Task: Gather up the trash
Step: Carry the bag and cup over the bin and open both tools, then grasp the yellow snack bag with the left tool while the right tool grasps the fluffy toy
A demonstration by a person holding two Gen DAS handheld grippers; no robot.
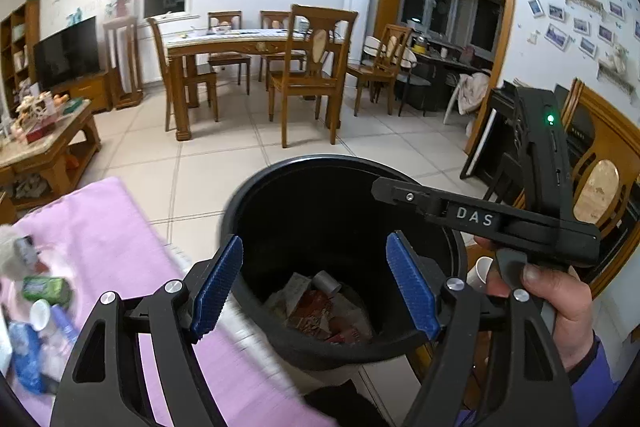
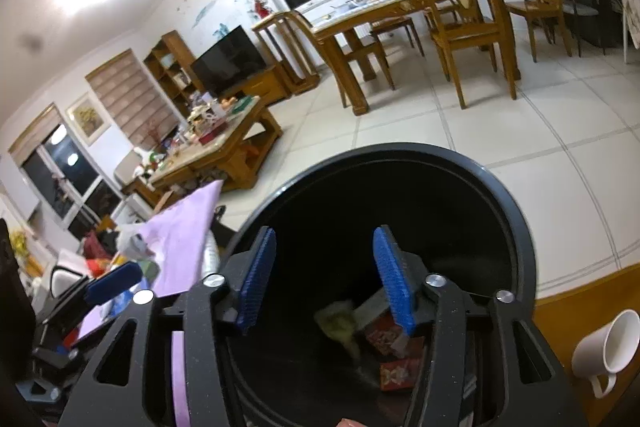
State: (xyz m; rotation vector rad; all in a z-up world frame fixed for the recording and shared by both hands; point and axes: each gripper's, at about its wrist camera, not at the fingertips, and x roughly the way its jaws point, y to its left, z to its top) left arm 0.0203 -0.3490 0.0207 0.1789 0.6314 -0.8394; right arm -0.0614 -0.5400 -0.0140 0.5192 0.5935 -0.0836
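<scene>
A black round trash bin (image 1: 280, 199) stands on the floor beside a table with a pink cloth (image 1: 116, 227). Red wrappers and paper scraps (image 1: 320, 311) lie at its bottom. My left gripper (image 1: 316, 283) is open and empty above the bin's near rim. My right gripper (image 2: 324, 279) is open and empty over the bin (image 2: 508, 195), and it shows from the side in the left wrist view (image 1: 480, 215). A blurred yellowish scrap (image 2: 340, 323) is inside the bin below it, over the red wrappers (image 2: 396, 355). More trash lies on the cloth: a green packet (image 1: 44, 289), a blue wrapper (image 1: 24, 359).
A white mug (image 2: 608, 347) sits right of the bin on a wooden surface. A wooden coffee table (image 2: 224, 143) full of items, a TV (image 1: 68, 51), and a dining table (image 1: 248, 45) with chairs stand across the tiled floor.
</scene>
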